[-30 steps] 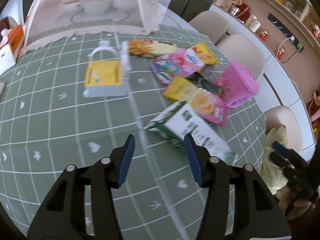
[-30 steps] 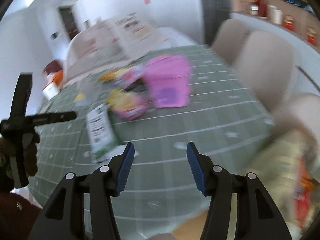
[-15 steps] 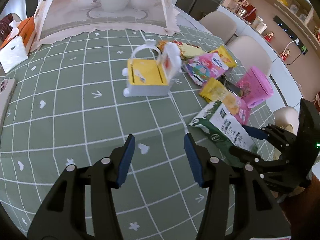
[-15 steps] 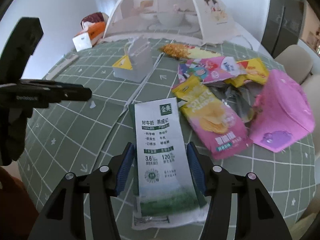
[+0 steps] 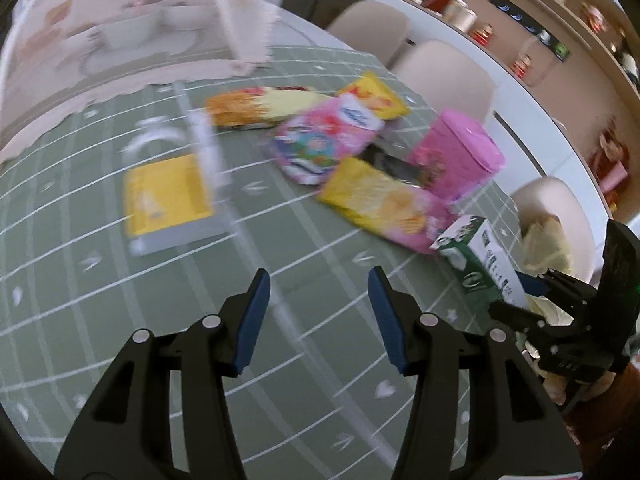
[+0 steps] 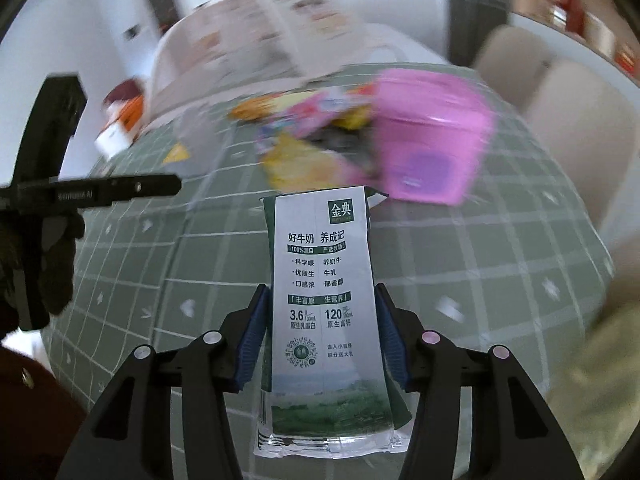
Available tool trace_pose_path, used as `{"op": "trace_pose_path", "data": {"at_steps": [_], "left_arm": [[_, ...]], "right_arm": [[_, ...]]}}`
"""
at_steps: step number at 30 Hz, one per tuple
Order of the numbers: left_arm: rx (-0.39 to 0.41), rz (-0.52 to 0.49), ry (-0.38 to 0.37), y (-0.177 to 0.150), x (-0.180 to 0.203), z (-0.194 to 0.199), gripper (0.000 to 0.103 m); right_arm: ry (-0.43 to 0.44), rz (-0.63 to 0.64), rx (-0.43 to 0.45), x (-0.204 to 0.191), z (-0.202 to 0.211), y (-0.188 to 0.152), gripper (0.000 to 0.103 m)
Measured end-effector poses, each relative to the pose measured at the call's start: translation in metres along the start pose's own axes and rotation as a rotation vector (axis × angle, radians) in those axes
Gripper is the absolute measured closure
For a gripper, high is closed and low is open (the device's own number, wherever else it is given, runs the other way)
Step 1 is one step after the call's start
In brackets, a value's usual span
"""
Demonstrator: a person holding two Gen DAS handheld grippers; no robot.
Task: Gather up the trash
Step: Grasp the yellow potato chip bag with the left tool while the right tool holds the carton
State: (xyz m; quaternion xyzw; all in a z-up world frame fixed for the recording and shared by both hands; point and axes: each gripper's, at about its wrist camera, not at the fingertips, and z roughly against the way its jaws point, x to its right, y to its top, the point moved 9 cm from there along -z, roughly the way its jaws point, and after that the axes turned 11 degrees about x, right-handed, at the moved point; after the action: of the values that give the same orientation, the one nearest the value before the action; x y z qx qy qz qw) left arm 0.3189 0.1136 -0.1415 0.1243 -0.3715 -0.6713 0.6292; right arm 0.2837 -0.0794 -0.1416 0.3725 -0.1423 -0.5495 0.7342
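Right gripper (image 6: pixel 320 328) clamps the milk carton (image 6: pixel 326 304) by its sides, lifted off the tablecloth (image 6: pixel 500 256) near the edge. Left gripper (image 5: pixel 319 312) open, empty, above the cloth. Risk: the flattened carton may buckle and slip from the pads (image 6: pixel 253 340) if swung fast.

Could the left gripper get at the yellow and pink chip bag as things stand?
Probably yes. The left gripper is open and empty, and only bare tablecloth lies between it and the chip bag. The right gripper holds the milk carton off to the side.
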Motion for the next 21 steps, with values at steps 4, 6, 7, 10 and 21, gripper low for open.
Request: {"op": "trace_pose_path", "data": {"at_steps": [4, 6, 7, 10, 21], "left_arm": [[-0.009, -0.04, -0.006, 0.01, 0.022, -0.028, 0.054], [0.008, -0.096, -0.003, 0.023, 0.033, -0.041, 0.054], [0.018, -0.123, -0.003, 0.029, 0.037, -0.046, 0.054], [0.035, -0.2, -0.005, 0.046, 0.048, -0.064, 0.054], [-0.076, -0.149, -0.018, 0.03, 0.039, -0.092, 0.054]], "right_arm": [[-0.068, -0.094, 0.003, 0.029, 0.013, -0.008, 0.054], [-0.077, -0.116, 0.001, 0.034, 0.017, -0.013, 0.054], [-0.082, -0.117, -0.001, 0.034, 0.018, -0.015, 0.054], [-0.099, -0.116, -0.005, 0.036, 0.021, -0.021, 0.054], [-0.12, -0.172, -0.027, 0.047, 0.033, -0.043, 0.054]]}}
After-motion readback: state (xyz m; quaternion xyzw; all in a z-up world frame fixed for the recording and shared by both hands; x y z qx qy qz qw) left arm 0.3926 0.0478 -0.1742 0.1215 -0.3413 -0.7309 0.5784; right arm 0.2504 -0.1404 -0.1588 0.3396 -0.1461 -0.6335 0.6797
